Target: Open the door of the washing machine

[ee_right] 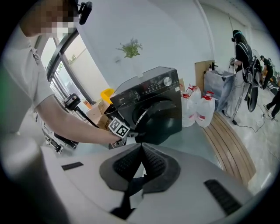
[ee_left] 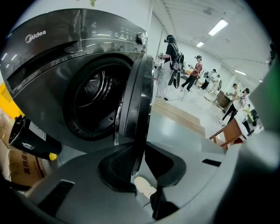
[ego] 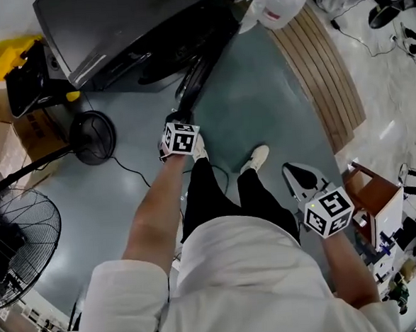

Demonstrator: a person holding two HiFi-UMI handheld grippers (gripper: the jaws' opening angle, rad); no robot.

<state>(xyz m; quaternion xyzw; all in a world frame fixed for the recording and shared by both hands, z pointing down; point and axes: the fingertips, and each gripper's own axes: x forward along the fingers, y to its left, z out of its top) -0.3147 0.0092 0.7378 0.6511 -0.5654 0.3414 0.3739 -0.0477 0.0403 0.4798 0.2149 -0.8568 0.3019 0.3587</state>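
Note:
The dark grey washing machine (ego: 113, 26) stands at the top of the head view. Its round door (ego: 195, 77) is swung out towards me, and in the left gripper view the drum (ee_left: 94, 100) shows behind it. My left gripper (ego: 182, 117) is at the door's free edge. That door edge (ee_left: 135, 96) runs down between its jaws, close against the left pad, with a sliver of floor showing on the right side. My right gripper (ego: 297, 173) hangs low at my right side, away from the machine (ee_right: 148, 94). It (ee_right: 141, 148) is shut, with nothing in it.
A floor fan (ego: 14, 239), a round fan base (ego: 92, 138) with its cable, and cardboard boxes (ego: 5, 105) are at the left. Water jugs (ego: 274, 1) and a wooden plank strip (ego: 322, 68) lie right of the machine. A wooden stool (ego: 370, 193) stands by my right hand. People stand far off (ee_left: 168, 65).

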